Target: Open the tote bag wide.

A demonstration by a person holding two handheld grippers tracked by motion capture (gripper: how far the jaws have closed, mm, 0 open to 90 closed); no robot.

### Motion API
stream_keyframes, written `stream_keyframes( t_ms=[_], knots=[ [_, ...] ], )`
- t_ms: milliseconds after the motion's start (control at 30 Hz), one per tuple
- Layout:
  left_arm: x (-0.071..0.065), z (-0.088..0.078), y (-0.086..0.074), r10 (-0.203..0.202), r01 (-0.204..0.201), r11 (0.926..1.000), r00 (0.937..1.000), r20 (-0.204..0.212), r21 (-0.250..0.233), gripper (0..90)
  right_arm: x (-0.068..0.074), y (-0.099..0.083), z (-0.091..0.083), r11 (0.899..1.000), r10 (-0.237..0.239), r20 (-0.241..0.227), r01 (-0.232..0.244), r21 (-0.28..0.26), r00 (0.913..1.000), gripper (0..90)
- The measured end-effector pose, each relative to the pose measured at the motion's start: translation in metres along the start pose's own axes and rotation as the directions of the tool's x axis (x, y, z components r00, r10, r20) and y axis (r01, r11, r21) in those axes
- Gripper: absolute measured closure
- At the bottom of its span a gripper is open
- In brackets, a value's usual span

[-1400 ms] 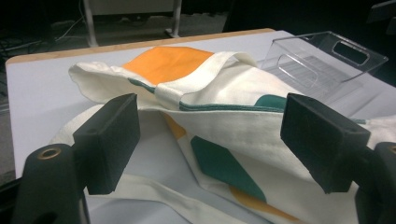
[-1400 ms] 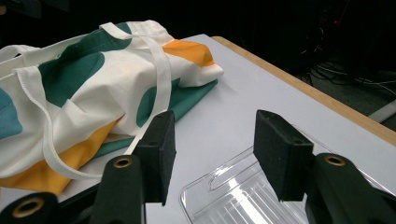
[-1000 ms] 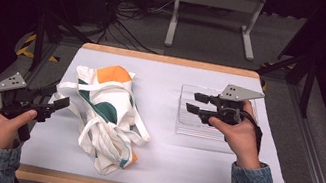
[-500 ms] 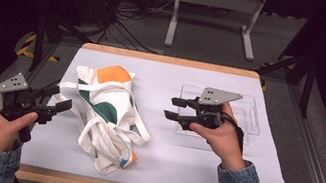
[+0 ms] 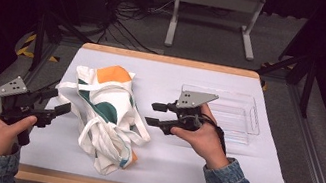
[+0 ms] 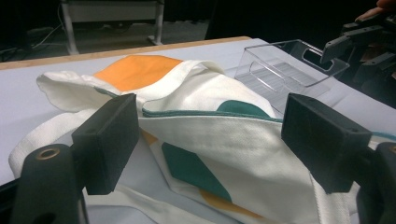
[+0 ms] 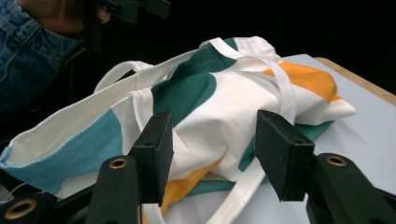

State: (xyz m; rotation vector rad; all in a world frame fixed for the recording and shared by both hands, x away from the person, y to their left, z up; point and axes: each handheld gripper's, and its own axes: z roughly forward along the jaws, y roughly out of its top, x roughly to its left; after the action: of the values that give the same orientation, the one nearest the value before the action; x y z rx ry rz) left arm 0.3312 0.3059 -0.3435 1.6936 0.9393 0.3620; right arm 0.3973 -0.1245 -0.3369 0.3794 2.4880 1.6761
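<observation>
A white tote bag (image 5: 105,117) with orange, green and blue patches lies crumpled on the left half of the table, its straps loose toward the front. My left gripper (image 5: 58,102) stands open just left of the bag and points at it; in the left gripper view the bag (image 6: 219,135) lies beyond the wide-apart jaws. To the right of the bag my right gripper (image 5: 152,113) is open and points left at it, a short gap away. Nothing is between its pads in the right gripper view, where the bag (image 7: 219,107) lies just ahead.
A clear plastic tray (image 5: 253,118) stands empty at the right, behind my right hand. The table's white cover (image 5: 238,171) ends at a wooden rim. A metal stand (image 5: 215,1) and cables are on the floor beyond the far edge.
My right gripper has moved left, from over the clear tray to just beside the bag. The left gripper has stayed in place.
</observation>
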Motion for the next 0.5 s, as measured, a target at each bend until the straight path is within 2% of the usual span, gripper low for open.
stream_keyframes(
  t_ms=[300,500],
  knots=[
    [-0.001,-0.001,-0.002,0.012,-0.012,0.9999,0.9999,0.010,0.005,20.2,0.008,-0.002,0.020,1.000,-0.012,-0.066,0.013,0.016,0.9977,47.4],
    [-0.003,0.001,-0.001,0.014,-0.015,0.9998,0.9994,0.031,0.010,21.5,0.012,-0.009,0.036,0.998,-0.005,-0.097,0.011,0.060,0.9953,49.8]
  ],
)
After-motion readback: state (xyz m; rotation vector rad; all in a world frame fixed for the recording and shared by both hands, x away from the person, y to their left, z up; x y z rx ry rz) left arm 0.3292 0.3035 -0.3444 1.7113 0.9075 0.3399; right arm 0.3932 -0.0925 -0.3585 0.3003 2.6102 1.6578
